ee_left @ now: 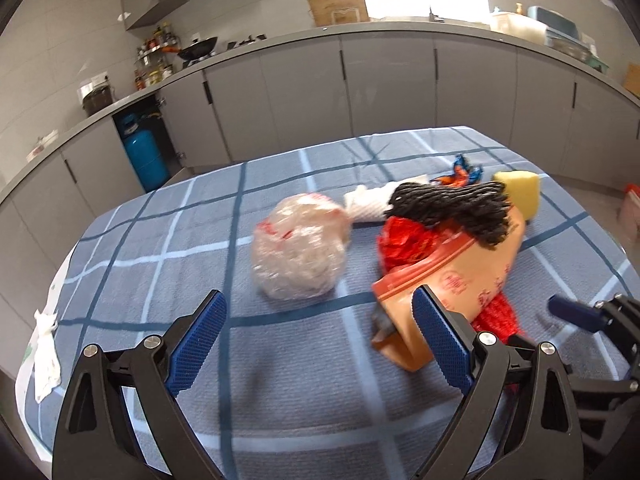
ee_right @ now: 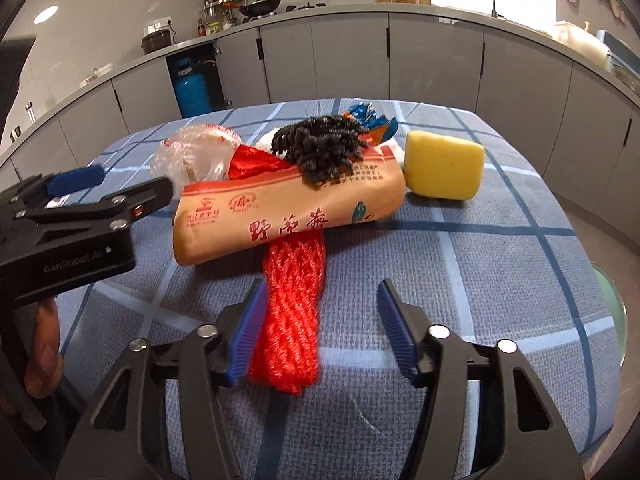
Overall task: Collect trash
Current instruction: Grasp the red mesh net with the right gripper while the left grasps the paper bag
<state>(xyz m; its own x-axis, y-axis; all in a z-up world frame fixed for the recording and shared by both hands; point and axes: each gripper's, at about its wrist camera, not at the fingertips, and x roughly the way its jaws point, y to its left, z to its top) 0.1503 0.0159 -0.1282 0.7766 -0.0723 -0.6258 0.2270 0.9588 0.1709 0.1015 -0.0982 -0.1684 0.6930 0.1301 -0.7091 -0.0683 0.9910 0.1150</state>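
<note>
Two hand-held grippers, black framed with ridged blue pads, reach over a heap of trash. From its own camera, the left hand-held gripper (ee_left: 320,340) stands spread wide with nothing between its pads; its right pad sits just in front of the tan bag's near end. The right hand-held gripper (ee_right: 320,328) is partly spread, the red net's near end lying between its pads against the left one, while the right pad stands clear of it.

Below them, the desk (ee_left: 168,240) is covered in a woven blue cloth crossed by dark and pale stripes.

Largest of the trash is a tan plastic bag (ee_right: 280,208), long and puffy, printed with red characters and banded in red at one edge. Under it runs a red mesh net (ee_right: 294,320), twisted into a thick rope. Left of the bag lies a crumpled ball of clear plastic film (ee_left: 300,248) with red print. A dark knobbly bundle (ee_right: 320,152), like a curly knit, rests on top of the bag. Just right of the bag stands a yellow sponge block (ee_right: 442,168) with rounded corners. Behind the bundle is a crinkled blue and orange wrapper (ee_right: 370,120). White crumpled paper (ee_left: 46,356) lies at the desk's left edge.
</note>
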